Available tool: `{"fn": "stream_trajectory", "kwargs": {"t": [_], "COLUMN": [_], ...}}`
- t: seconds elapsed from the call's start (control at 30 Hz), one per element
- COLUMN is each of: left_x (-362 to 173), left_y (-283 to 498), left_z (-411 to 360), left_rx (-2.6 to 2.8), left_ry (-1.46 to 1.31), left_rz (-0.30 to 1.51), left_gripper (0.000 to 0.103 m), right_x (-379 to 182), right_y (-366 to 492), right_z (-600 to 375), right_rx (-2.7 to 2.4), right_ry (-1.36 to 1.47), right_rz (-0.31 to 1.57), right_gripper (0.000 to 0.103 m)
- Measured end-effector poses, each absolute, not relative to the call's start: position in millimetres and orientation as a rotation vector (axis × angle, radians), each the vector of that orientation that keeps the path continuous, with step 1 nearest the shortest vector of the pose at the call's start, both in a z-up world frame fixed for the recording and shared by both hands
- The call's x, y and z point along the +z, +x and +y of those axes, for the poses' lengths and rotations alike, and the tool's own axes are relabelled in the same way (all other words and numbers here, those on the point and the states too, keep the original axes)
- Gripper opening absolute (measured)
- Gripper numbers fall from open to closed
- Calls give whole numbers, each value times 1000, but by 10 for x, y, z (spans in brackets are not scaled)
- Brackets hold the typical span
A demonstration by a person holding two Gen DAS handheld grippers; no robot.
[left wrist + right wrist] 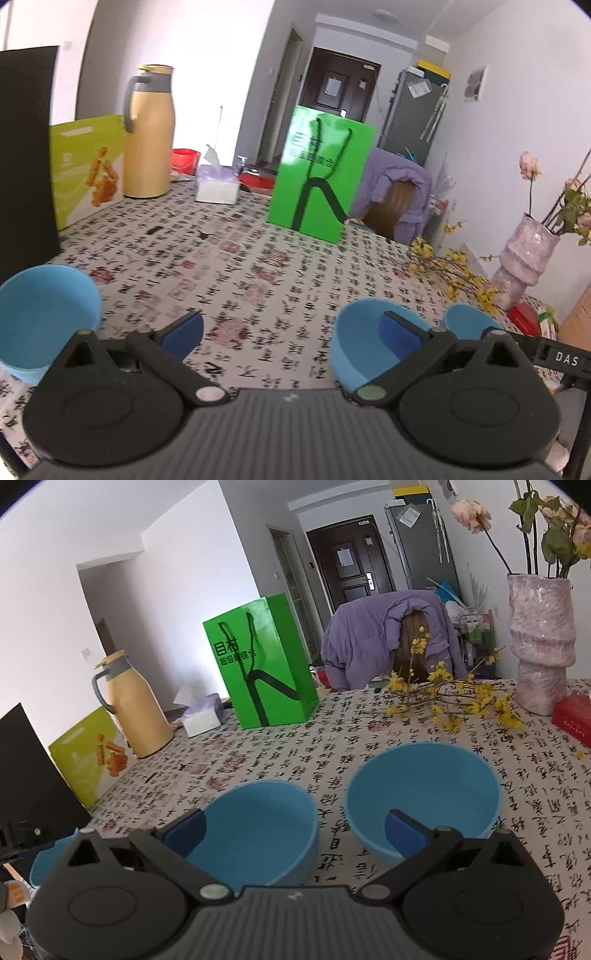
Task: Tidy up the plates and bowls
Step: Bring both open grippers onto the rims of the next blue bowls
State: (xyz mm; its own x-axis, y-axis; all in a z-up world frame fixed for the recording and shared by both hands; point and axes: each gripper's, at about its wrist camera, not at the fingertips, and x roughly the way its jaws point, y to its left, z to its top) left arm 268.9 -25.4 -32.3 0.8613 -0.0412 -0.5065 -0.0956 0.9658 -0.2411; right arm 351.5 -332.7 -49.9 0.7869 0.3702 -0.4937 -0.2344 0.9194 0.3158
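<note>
At the bottom of each wrist view a gripper hangs over the calligraphy-print tabletop (406, 738), jaws spread wide and holding nothing. The right gripper (295, 827) has two blue bowls just ahead: one bowl (258, 823) at lower centre, another bowl (424, 790) to its right, apart. The left gripper (291, 328) sees a third bowl (44, 317) at lower left. A green bag (262, 664) stands upper centre.
</note>
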Motion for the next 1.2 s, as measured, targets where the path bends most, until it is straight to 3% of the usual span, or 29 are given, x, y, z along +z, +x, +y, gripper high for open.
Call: {"fn": "stream_trajectory", "kwargs": {"t": [0.83, 1.2], "left_x": [-529, -597], "left_y": [3355, 3474], "left_z": [-352, -342], "left_rx": [88, 148], "left_ry": [-397, -386], "left_rz": [699, 711], "left_gripper": [103, 103], "right_x": [-282, -451], "right_y": [4365, 4520], "right_z": [-2849, -2941], "right_rx": [364, 405], "right_ry": [31, 94], "right_rz": [623, 616], "right_gripper": [103, 101]}}
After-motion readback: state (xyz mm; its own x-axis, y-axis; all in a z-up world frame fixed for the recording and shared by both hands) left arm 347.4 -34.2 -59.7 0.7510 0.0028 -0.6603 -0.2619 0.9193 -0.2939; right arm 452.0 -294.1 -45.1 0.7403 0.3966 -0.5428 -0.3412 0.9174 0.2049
